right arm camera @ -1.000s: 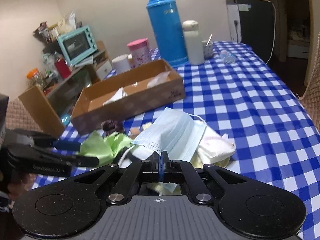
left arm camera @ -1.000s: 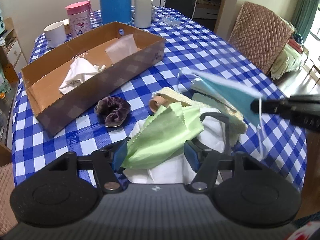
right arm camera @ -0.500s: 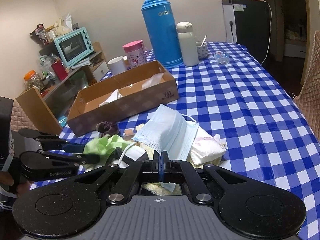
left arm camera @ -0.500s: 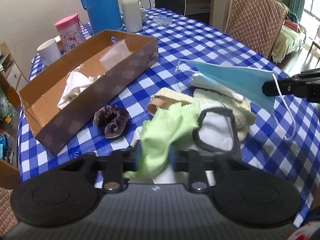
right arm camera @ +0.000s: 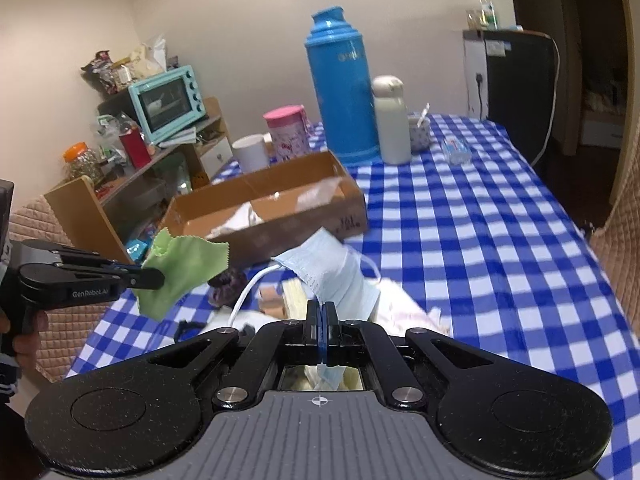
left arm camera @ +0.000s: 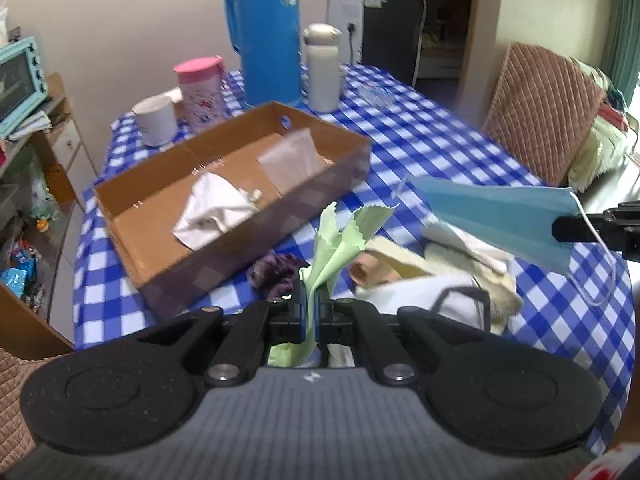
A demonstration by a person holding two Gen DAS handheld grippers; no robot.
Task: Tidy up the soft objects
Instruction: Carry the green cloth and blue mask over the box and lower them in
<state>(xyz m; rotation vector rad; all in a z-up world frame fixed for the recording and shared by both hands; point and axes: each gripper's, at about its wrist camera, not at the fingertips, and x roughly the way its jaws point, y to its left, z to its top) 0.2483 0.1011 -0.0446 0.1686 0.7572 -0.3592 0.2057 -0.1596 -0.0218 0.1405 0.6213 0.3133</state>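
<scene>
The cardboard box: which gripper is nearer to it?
Left. The left gripper, shut on the green cloth, is just before the cardboard box; the right gripper, holding the mask, is farther aside.

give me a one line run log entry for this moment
left gripper: shut on green cloth | right gripper: shut on face mask | both lifted | cardboard box: white cloth inside

Pretty dim indoor light, daylight coming from the window side. Fisheye bends the edges. Slight motion blur throughout.

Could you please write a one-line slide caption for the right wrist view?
Right gripper pinches a blue face mask while the left gripper lifts a green cloth near the cardboard box.
</scene>
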